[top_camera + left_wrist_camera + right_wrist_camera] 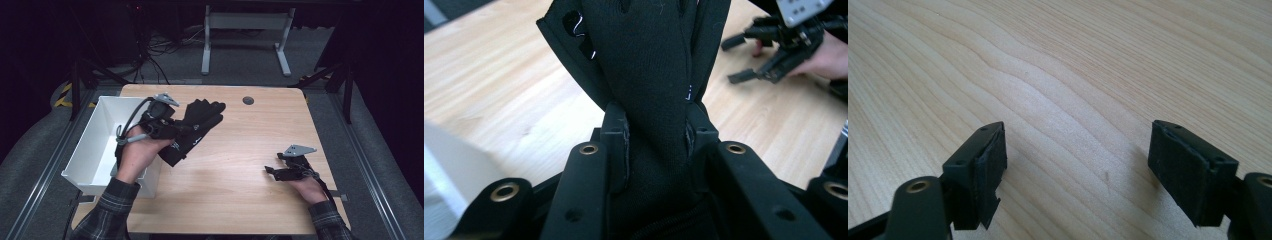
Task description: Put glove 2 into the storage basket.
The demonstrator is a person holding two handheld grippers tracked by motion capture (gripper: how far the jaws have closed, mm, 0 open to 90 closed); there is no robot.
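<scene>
A black glove [196,129] is pinched in my left gripper [186,128], lifted above the left part of the wooden table [235,150], just right of the white bin. In the left gripper view the glove [649,65] runs up from between the shut jaws of the left gripper [657,145], its cuff hanging open at the left. My right gripper [270,171] lies low near the table's right front, jaws wide apart with nothing between them. In the right gripper view that gripper [1078,165] frames bare wood [1058,75]. The right gripper [744,57] also appears far off in the left gripper view.
A white rectangular bin [100,150] sits at the table's left edge, partly under my left hand. A round dark grommet [248,100] marks the far middle of the table. Beyond the table stand a white desk frame [245,35] and cables on the floor.
</scene>
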